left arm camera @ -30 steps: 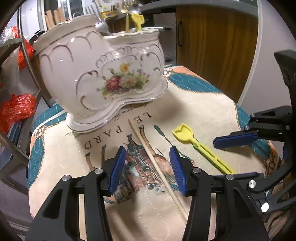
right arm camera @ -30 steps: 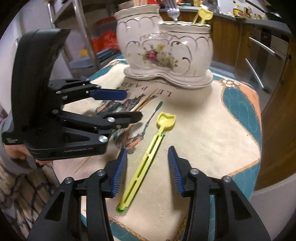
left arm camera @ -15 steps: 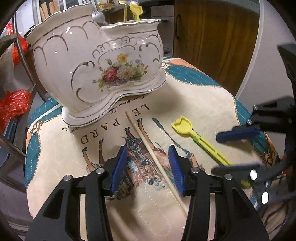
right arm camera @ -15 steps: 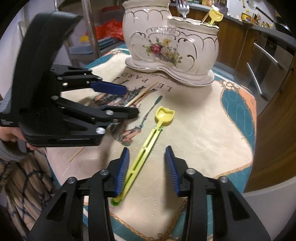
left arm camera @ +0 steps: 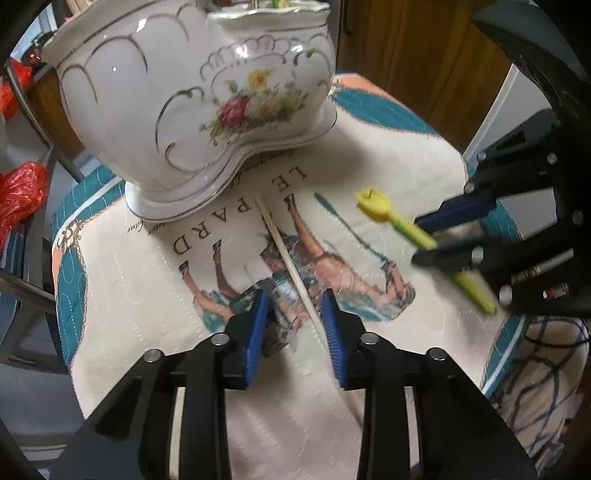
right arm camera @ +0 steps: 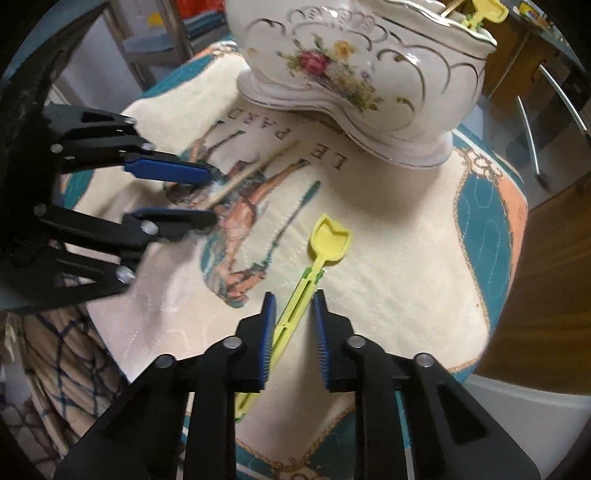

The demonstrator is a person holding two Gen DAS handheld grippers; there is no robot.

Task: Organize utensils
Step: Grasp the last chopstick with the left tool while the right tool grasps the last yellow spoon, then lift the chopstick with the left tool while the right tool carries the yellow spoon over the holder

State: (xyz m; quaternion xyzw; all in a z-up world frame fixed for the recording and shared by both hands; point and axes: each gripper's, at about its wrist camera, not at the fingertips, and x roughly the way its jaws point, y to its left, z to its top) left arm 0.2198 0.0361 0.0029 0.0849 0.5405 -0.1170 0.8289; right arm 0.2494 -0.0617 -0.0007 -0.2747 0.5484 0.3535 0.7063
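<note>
1. Two utensils lie loose on the printed cloth (left arm camera: 369, 387), each between a pair of tongs: a wooden chopstick (left arm camera: 284, 254) between the blue pads of the left gripper (left arm camera: 295, 314), and a yellow tulip-headed pick (right arm camera: 306, 280) between the pads of the right gripper (right arm camera: 293, 317).
2. Both sets of jaws have just been closing and now stand narrow. A gap shows on either side of each utensil, so neither looks pinched yet; both still lie flat on the cloth.
3. Beyond both tongs' tips stands the floral ceramic holder (left arm camera: 192, 92), with another yellow pick (right arm camera: 487, 13) already poking from its lower compartment.
4. My reading: the step in hand is a double pick-up, one utensil per hand.
5. Next, each pair must finish closing on its thin stem with the tips kept low on the cloth, then lift and carry forward to the holder.
6. Risk: the chopstick sits close to the left gripper's right-hand pad, so it may roll or skew as the pads meet it.
</note>
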